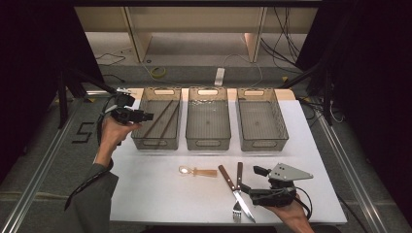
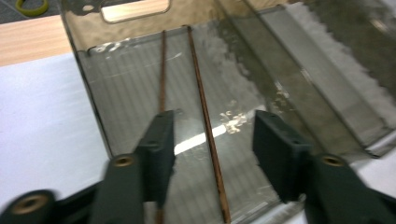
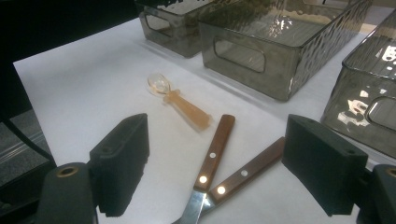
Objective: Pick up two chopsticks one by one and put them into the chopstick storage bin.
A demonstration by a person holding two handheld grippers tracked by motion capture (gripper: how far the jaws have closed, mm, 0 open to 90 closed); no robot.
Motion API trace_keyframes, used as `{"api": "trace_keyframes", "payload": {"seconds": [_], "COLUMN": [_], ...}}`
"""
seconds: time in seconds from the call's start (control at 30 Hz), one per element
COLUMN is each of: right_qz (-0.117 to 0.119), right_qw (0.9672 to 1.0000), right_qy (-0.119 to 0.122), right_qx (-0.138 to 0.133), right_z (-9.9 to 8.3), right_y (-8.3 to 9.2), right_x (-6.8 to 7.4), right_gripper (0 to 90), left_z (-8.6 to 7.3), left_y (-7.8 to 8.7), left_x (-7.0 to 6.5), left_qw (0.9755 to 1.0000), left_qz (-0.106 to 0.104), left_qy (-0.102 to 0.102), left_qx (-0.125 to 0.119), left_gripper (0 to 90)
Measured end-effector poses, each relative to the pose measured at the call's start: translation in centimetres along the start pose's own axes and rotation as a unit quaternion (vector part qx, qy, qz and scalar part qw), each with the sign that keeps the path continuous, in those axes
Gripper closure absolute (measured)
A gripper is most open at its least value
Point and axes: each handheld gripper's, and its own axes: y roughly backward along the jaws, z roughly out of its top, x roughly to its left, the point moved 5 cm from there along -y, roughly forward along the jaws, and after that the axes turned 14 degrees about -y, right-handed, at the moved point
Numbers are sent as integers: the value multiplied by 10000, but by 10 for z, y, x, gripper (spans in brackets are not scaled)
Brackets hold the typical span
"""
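Two chopsticks: the thin brown wooden chopsticks (image 2: 205, 121) lie side by side in the left smoky translucent plastic bin (image 1: 156, 141), slanted along its floor.
Left gripper: your left gripper (image 2: 212, 140) hangs over that bin with its jaws spread; one stick runs between them untouched, the other passes under the near jaw.
Risk at the bin: if you pull back low, a jaw could catch a stick or the bin wall and drag the light bin across the white table (image 1: 145, 194). Lift clear first.
Right gripper: your right gripper (image 3: 215, 172) waits with jaws wide apart, just short of the wooden-handled knife (image 3: 212, 158) and wooden-handled fork (image 3: 247, 170).
Risk at the cutlery: their handles fan apart from blades that cross, so closing near the crossing may pinch both, or flick one aside. Take a handle where they are well apart.
Spoon: the small translucent amber plastic spoon (image 3: 180, 105) lies near the knife's handle end; a sweeping approach could knock it.
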Motion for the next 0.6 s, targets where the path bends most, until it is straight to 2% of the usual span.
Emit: {"api": "trace_keyframes", "payload": {"seconds": [0.07,0.2,0.23,0.3,0.37,0.6], "right_qz": [-7,-11,-14,3,-16,-2], "right_qw": [10000,10000,10000,10000,10000,10000], "right_qy": [-1,22,22,23,44,45], "right_qx": [7,22,24,-10,-2,-32], "right_z": [0,0,0,1,1,1], "right_y": [0,0,0,1,1,2], "right_x": [0,1,1,2,2,2], "right_gripper": [236,236,236,236,235,236], "left_z": [0,-6,-7,-8,-7,-5], "left_y": [6,14,13,14,17,22], "left_x": [-8,-27,-30,-36,-43,-65], "left_qw": [9998,9991,9988,9986,9979,9940], "left_qz": [-138,-245,-338,-317,-374,-542], "left_qy": [-25,-212,-258,-401,-514,-949], "left_qx": [-136,-290,-249,-99,-144,-42], "left_gripper": [400,312,309,274,263,220]}}
